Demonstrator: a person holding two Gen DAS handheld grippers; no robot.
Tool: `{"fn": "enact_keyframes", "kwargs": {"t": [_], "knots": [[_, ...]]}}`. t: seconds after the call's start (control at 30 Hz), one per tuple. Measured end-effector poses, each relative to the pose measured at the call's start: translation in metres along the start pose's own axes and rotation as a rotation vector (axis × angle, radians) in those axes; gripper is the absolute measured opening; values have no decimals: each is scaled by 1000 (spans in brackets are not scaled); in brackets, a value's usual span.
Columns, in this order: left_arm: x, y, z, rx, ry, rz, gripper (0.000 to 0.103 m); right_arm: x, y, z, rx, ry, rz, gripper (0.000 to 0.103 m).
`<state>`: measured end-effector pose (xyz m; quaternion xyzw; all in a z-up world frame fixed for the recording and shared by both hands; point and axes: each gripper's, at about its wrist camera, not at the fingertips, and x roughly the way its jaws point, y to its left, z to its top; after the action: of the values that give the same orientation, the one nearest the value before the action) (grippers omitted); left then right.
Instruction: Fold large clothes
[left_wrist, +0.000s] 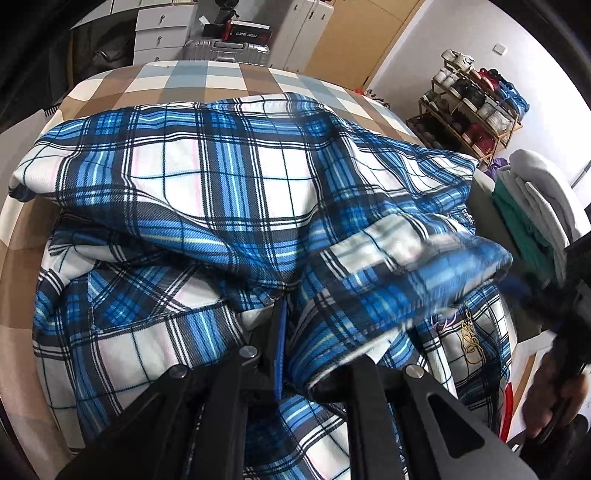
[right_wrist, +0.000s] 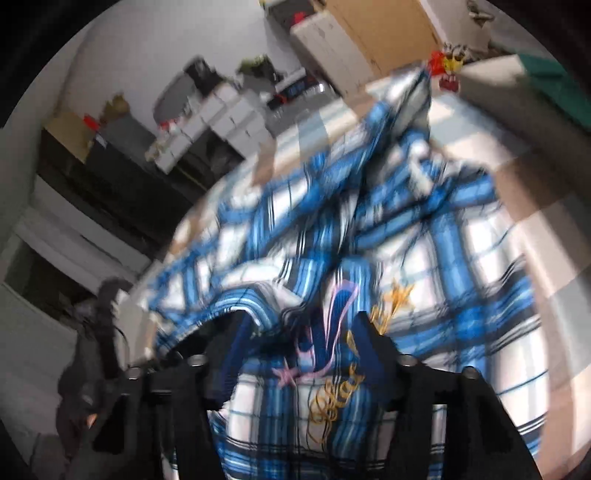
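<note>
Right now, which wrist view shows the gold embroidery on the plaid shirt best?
The right wrist view: the gold embroidery sits large and central on the plaid shirt, though motion-blurred. The left wrist view shows it small, near the right edge.

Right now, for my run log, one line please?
shirt: crumpled on bed | left gripper: fabric between fingers | right gripper: open over embroidery, view blurred

1. My blue, white and black plaid garment (left_wrist: 207, 173) lies rumpled in overlapping folds on the checked bedspread (left_wrist: 207, 79).
2. Gold and pink embroidery (right_wrist: 328, 384) shows on its near part.
</note>
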<state>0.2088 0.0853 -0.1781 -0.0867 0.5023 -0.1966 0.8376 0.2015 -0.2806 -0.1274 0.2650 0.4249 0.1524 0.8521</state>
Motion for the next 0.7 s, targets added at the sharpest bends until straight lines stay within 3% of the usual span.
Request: {"fn": "enact_keyframes", "kwargs": {"t": [0.07, 0.17, 0.3, 0.33, 0.4, 0.5, 0.7], "knots": [[-1, 0, 0, 6, -2, 1, 5, -13, -3, 17, 2, -49, -22, 72], [1, 0, 0, 9, -2, -1, 5, -22, -11, 49, 29, -125, -62, 72], [2, 1, -3, 27, -5, 2, 5, 13, -26, 94, 60, -91, -171, 71], [1, 1, -4, 29, -5, 1, 5, 22, -34, 103, 93, -73, -182, 67], [3, -1, -5, 29, -5, 1, 5, 42, -51, 121, 169, -47, -195, 11], [2, 1, -4, 18, -4, -7, 5, 57, -59, 131, 203, -8, -146, 4], [-7, 2, -4, 26, -22, -21, 5, 9, -47, 106, 186, -170, -33, 2]]}}
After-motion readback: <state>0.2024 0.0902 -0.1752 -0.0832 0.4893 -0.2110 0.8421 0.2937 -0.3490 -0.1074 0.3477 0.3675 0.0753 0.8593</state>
